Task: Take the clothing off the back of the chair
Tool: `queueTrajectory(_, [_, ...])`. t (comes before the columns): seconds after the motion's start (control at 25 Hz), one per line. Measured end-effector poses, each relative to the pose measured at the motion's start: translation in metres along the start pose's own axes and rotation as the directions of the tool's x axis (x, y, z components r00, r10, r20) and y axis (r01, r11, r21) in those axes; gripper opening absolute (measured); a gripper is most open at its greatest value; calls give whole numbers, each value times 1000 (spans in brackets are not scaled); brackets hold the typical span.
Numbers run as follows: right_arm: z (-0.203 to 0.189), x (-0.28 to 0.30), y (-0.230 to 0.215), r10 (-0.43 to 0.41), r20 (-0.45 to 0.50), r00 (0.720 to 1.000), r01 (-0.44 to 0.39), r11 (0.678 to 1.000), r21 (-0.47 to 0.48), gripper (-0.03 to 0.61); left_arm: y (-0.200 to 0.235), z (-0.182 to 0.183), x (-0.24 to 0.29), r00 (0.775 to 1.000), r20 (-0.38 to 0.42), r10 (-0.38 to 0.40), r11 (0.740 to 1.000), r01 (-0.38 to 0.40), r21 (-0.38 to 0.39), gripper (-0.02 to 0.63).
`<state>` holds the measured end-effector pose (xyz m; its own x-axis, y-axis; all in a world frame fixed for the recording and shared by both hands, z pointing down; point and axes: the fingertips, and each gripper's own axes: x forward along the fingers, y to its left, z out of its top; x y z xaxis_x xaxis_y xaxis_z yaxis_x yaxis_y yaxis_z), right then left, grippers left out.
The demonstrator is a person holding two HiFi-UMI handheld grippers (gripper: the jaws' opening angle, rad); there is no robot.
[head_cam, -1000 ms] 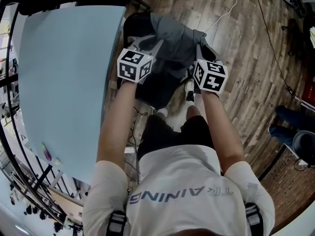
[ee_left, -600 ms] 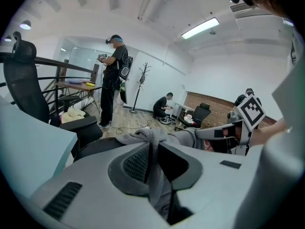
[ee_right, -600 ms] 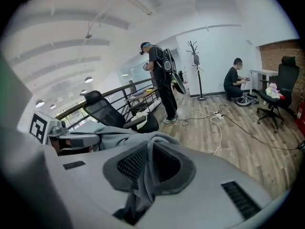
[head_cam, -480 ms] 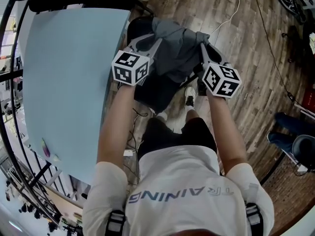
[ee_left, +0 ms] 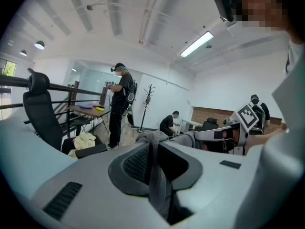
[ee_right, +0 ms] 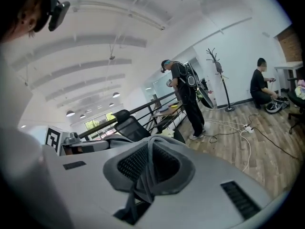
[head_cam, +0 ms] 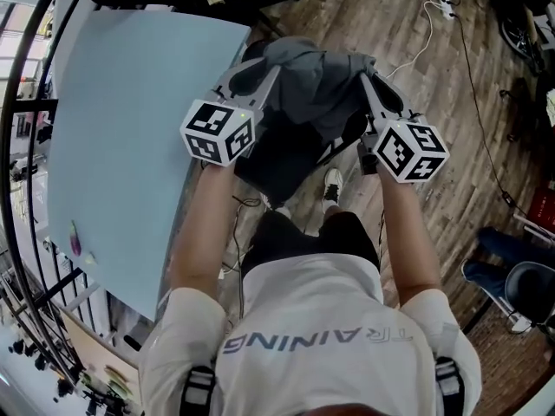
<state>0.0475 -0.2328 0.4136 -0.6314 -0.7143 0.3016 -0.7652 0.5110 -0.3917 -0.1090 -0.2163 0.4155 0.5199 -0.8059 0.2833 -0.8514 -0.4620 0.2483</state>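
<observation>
Both jaws pinch the grey clothing (head_cam: pixel 316 85): your left gripper (head_cam: pixel 263 69) is clamped narrow on a fold, and your right gripper (head_cam: pixel 366 81) is closing on another. The garment hangs bunched and slack between them over the black chair (head_cam: pixel 279 159). Whether its hem has cleared the backrest isn't visible, so you have yet to carry it away.
</observation>
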Motion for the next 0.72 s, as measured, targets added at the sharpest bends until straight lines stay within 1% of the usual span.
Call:
queueTrajectory(0.16, [35,-18,33,108,40,993,-104,991,-83,48,-17,39,-34,996,74,55,997,-58,44,77])
queueTrajectory(0.28, [61,-32,57,207,62,976,-198,973,-121,48,-35,67,-61,984,136,113,990,-123,68,78])
queueTrajectory(0.48, [93,-66,96,361,59,931,-347,923,-169,47,-72,101,-111,953,223,207,972,-225,60,78])
queueTrajectory(0.6, [103,-81,118,433,40,901,-419,889,-186,47,-90,112,-137,933,257,251,959,-276,67,78])
queueTrajectory(0.72, [105,-93,140,491,25,871,-478,857,-192,46,-100,116,-160,914,283,291,947,-317,48,78])
